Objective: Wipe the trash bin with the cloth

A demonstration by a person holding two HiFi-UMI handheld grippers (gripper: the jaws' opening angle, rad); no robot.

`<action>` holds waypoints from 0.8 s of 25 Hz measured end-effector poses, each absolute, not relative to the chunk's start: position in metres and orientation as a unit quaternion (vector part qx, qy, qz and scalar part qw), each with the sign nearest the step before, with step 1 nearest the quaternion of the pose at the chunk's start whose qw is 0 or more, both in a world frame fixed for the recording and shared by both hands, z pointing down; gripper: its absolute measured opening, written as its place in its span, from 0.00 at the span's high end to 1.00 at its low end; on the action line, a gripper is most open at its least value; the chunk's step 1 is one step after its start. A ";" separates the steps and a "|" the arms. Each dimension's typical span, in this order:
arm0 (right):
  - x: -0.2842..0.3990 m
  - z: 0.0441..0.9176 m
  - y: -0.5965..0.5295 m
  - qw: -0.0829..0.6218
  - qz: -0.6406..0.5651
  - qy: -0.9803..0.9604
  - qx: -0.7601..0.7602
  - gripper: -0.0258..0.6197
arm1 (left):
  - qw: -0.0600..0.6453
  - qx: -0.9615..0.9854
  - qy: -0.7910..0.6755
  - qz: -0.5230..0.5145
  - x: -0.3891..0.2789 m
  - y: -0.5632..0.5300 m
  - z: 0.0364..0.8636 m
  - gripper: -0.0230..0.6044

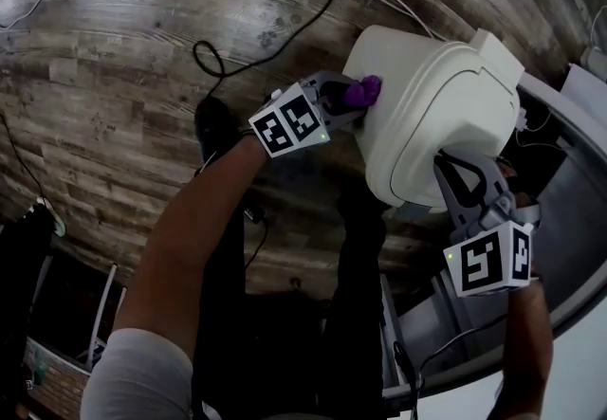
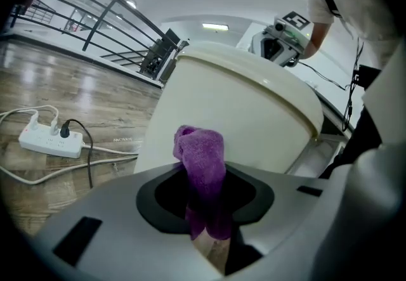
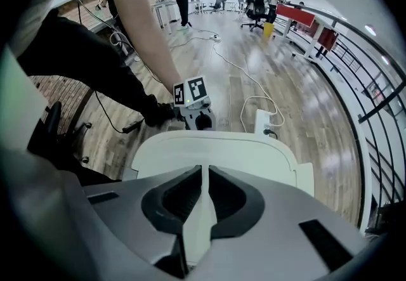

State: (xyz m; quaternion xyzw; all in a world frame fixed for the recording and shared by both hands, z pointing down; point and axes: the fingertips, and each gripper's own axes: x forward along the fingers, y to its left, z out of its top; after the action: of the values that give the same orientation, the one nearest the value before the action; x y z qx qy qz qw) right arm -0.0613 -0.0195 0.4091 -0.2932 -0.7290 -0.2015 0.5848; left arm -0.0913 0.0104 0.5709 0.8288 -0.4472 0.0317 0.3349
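Wooden floor (image 1: 142, 48) below; left tongs (image 1: 355, 101) pinch half-hidden cloth (image 2: 202, 153); right tongs (image 3: 204, 178) clamp bin (image 1: 427, 105) edge.

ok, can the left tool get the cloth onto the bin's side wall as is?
Probably yes: the left tool holds the purple cloth right at the trash bin's side wall, nothing between them. The right tool grips the rim, well clear.

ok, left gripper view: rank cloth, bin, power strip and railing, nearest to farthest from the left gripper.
1. cloth: clamped in the jaws, centre.
2. bin: directly behind the cloth, filling the middle.
3. power strip: on the floor, left, past the bin's near wall.
4. railing: far back, upper left.
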 end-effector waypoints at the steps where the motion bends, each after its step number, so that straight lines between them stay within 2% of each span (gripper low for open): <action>1: -0.063 0.407 -0.015 0.584 -0.201 -0.728 -0.297 0.90 | 0.335 0.831 -0.444 0.031 -0.085 0.016 0.570 0.78; 11: -0.085 0.411 0.015 0.593 -0.219 -0.700 -0.332 0.90 | 0.370 0.853 -0.364 0.054 -0.015 0.097 0.585 0.78; 20: -0.088 0.420 0.005 0.626 -0.230 -0.672 -0.323 0.90 | 0.387 0.818 -0.420 0.076 -0.088 0.099 0.618 0.78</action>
State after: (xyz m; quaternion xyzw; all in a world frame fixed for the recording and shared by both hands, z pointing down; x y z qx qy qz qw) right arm -0.0885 0.0050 0.4204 -0.3227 -0.6721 -0.2296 0.6257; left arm -0.0881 0.0988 0.6184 0.8176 -0.4196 0.0758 0.3868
